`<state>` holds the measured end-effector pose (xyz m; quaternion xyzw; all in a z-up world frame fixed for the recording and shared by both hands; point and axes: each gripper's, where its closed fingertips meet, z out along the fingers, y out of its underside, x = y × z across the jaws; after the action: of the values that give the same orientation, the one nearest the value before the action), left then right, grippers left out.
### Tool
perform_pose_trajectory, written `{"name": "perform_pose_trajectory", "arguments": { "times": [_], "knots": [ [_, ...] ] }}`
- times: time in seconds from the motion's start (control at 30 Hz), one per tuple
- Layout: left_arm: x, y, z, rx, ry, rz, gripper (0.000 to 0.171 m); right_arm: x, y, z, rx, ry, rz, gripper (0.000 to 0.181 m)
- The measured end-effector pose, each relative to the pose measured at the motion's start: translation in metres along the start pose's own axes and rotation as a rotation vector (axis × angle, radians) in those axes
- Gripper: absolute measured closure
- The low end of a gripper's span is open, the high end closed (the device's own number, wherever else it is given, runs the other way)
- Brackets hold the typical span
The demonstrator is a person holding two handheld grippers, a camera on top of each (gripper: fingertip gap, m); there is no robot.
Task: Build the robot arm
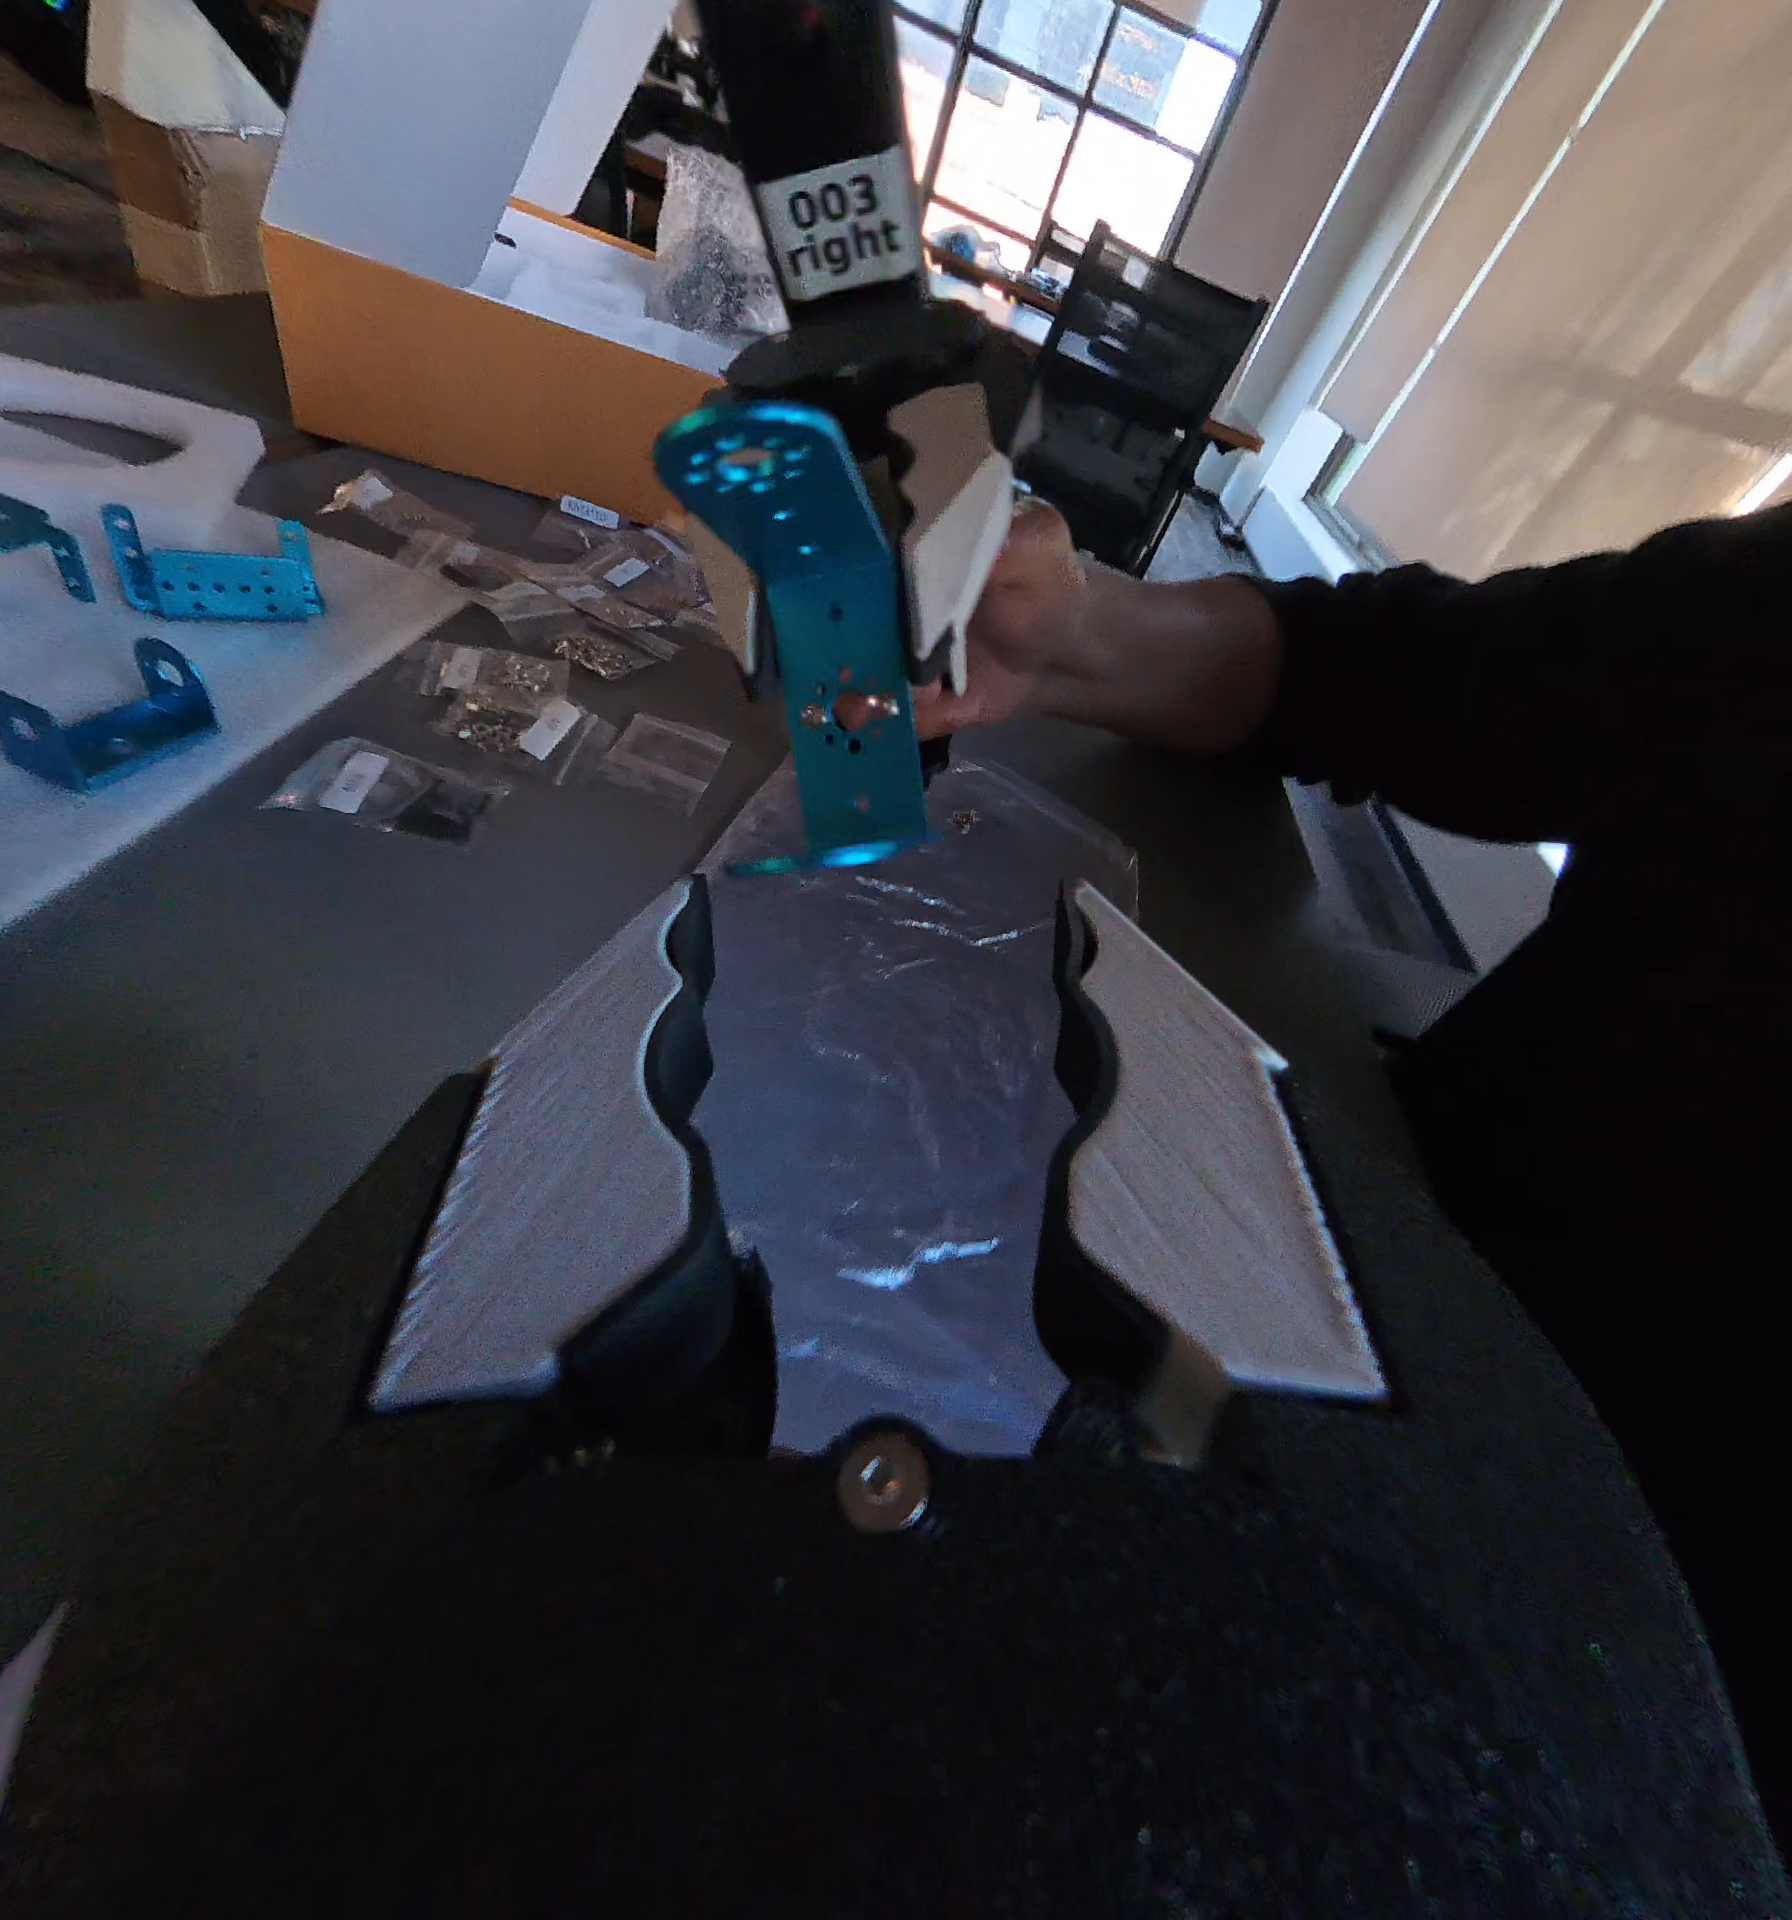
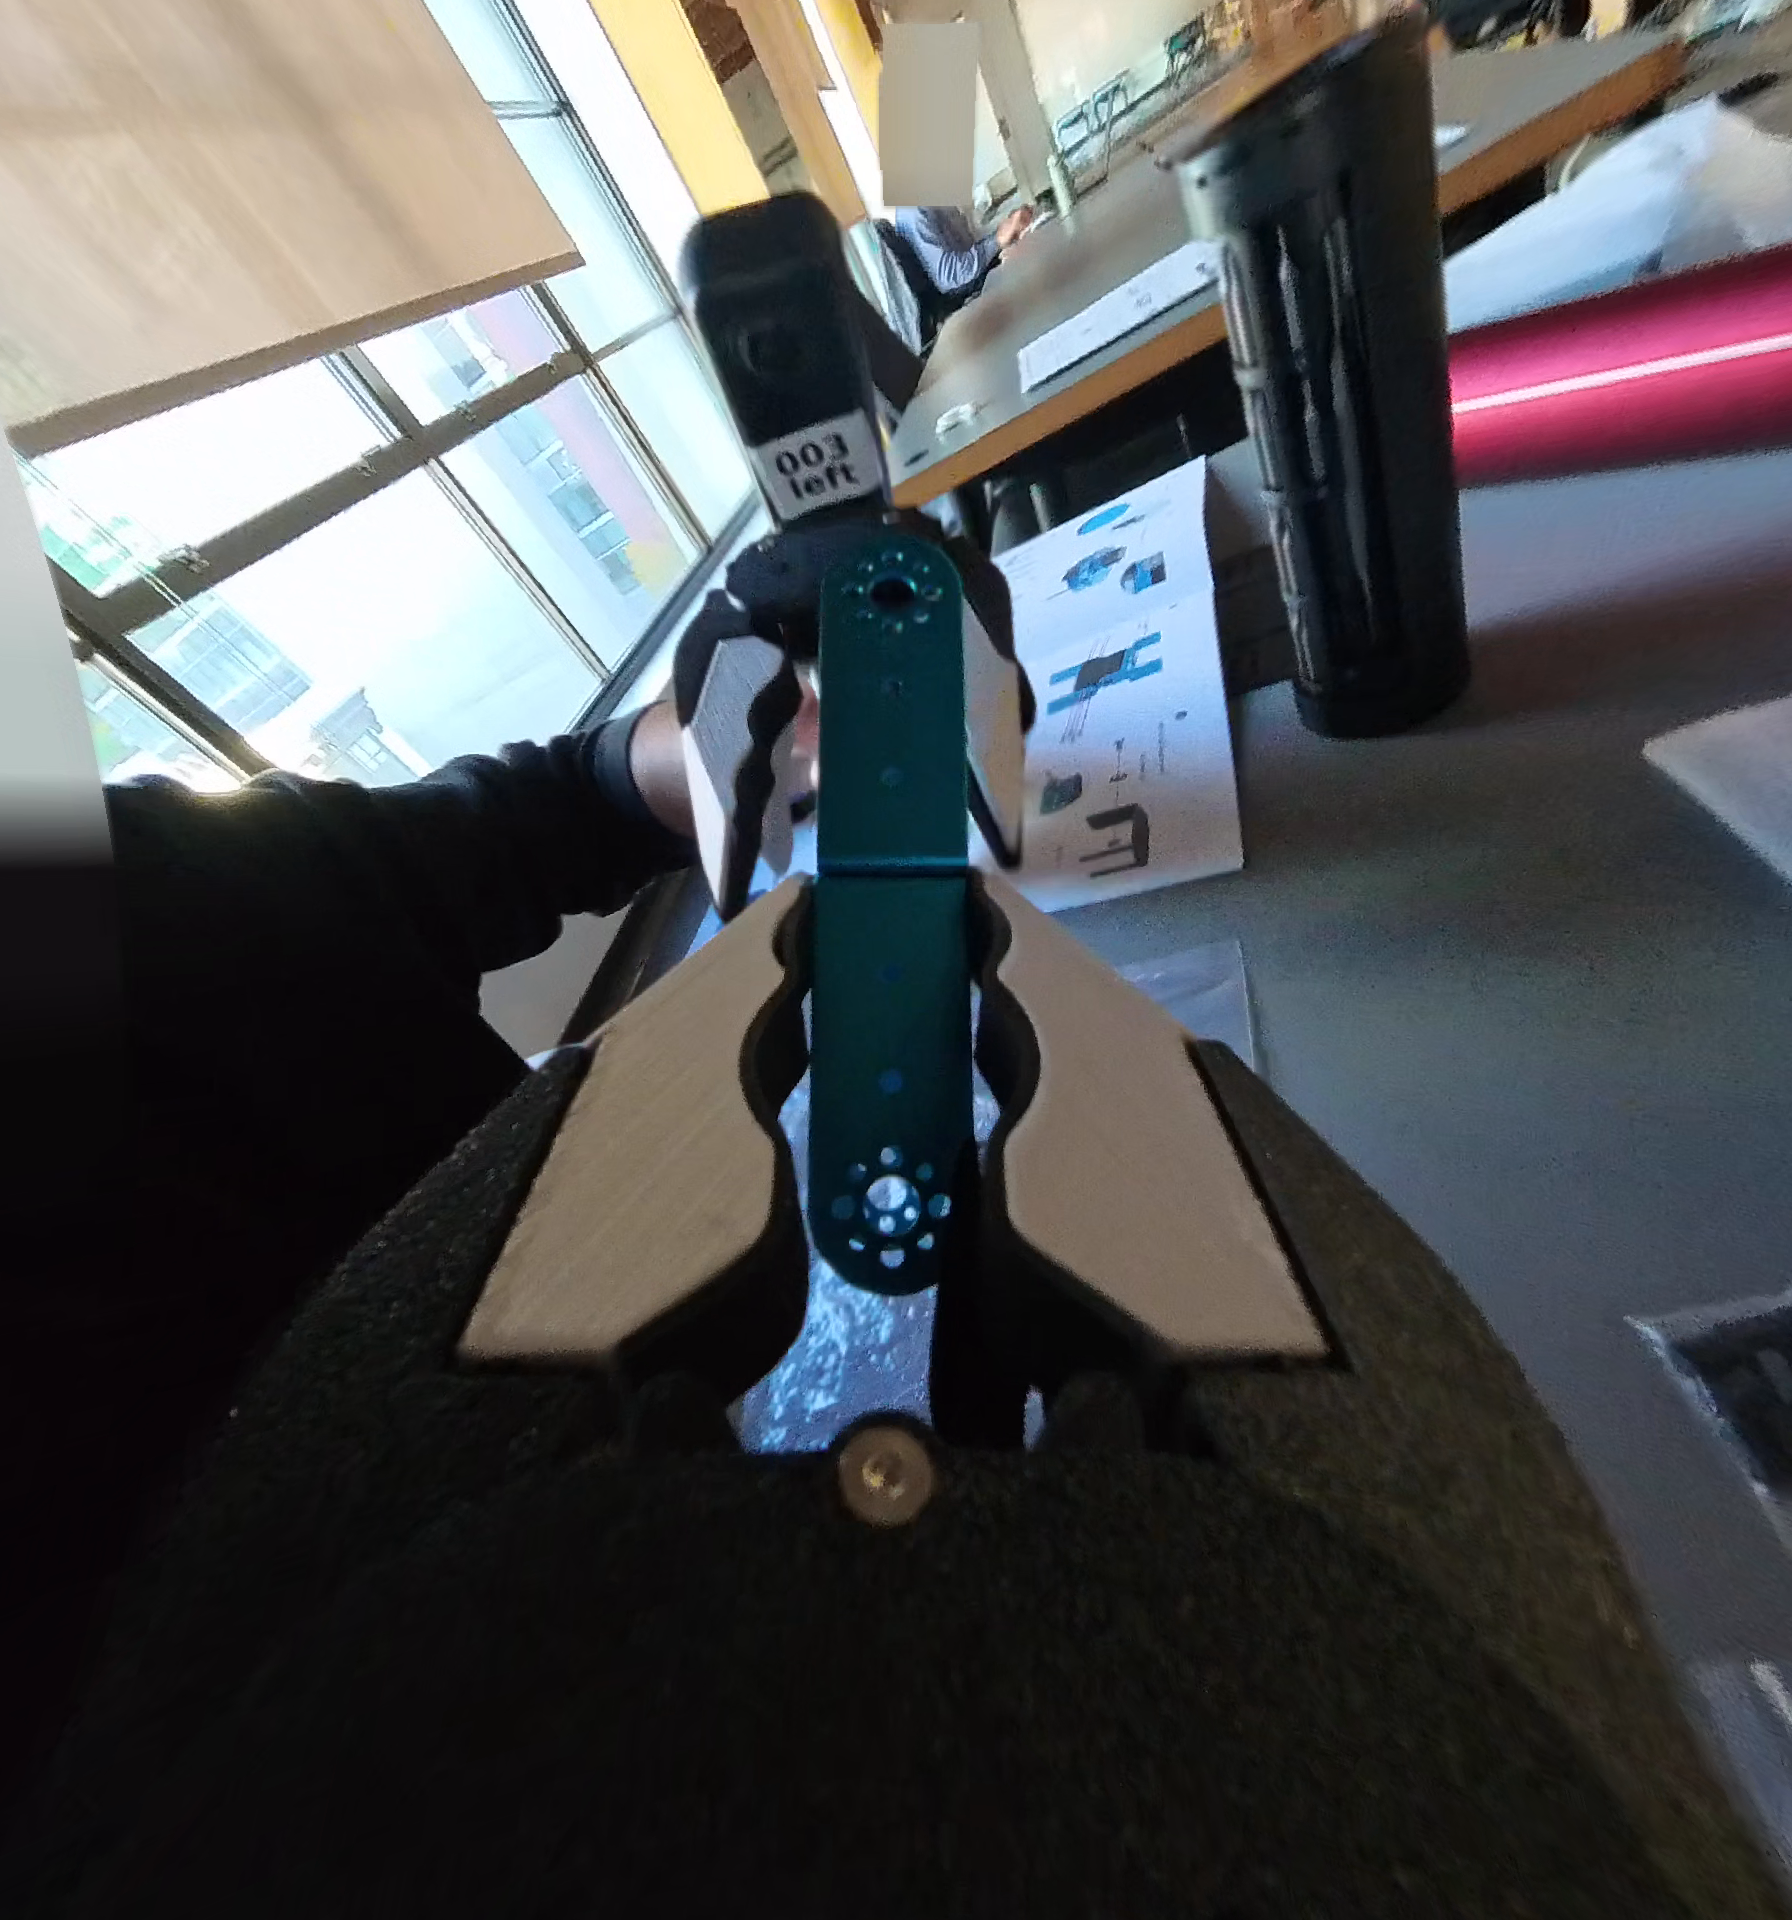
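My right gripper (image 2: 890, 894) is shut on a teal U-shaped metal bracket (image 2: 890, 1039) with holes in it, held in the air with one arm pointing away. In the left wrist view the same bracket (image 1: 845, 644) hangs from the right gripper (image 1: 850, 675) just beyond my left fingertips. My left gripper (image 1: 884, 904) is open and empty, above a clear plastic bag (image 1: 871, 1091) on the grey table (image 1: 248, 1039). In the right wrist view the left gripper (image 2: 871, 873) faces the bracket with its fingers (image 2: 731, 769) spread on either side of the far arm, apart from it.
More blue brackets (image 1: 217, 582) lie on white foam (image 1: 92, 436) at the left, with small bags of screws (image 1: 507, 686) and an open cardboard box (image 1: 476, 395) beyond. A black tumbler (image 2: 1328, 416), an instruction sheet (image 2: 1120, 707) and a red roll (image 2: 1650, 353) are on the right. My right fingertips sit around 4 cm from my left ones.
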<state>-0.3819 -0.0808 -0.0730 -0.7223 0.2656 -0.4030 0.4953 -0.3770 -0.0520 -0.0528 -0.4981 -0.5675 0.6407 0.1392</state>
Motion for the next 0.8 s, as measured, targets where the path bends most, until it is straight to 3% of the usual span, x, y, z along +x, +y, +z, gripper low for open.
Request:
{"name": "perform_pose_trajectory", "arguments": {
  "times": [0.13,0.3,0.4,0.57,0.63,0.7,0.8],
  "knots": [
    [0.014,-0.011,0.012,0.089,0.034,-0.013,0.123,-0.016,-0.006,0.009,0.035,0.020,-0.164,0.155],
    [0.026,-0.024,0.013,0.142,-0.099,0.193,0.143,-0.041,-0.010,0.012,0.086,-0.034,-0.303,0.154],
    [0.034,-0.025,0.013,0.125,-0.110,0.237,0.144,-0.050,-0.010,0.011,0.082,-0.063,-0.353,0.154],
    [0.042,-0.024,0.009,0.094,-0.110,0.322,0.144,-0.060,-0.008,0.012,0.056,-0.069,-0.434,0.155],
    [0.036,-0.034,-0.002,0.119,-0.179,0.385,0.116,-0.056,-0.010,0.009,0.041,-0.050,-0.425,0.155],
    [0.038,-0.041,-0.017,0.117,-0.192,0.462,0.111,-0.046,-0.007,0.005,-0.016,-0.026,-0.396,0.155],
    [0.054,-0.011,-0.019,-0.073,-0.057,0.514,0.111,-0.028,0.020,0.003,-0.216,-0.023,-0.246,0.156]
  ]
}}
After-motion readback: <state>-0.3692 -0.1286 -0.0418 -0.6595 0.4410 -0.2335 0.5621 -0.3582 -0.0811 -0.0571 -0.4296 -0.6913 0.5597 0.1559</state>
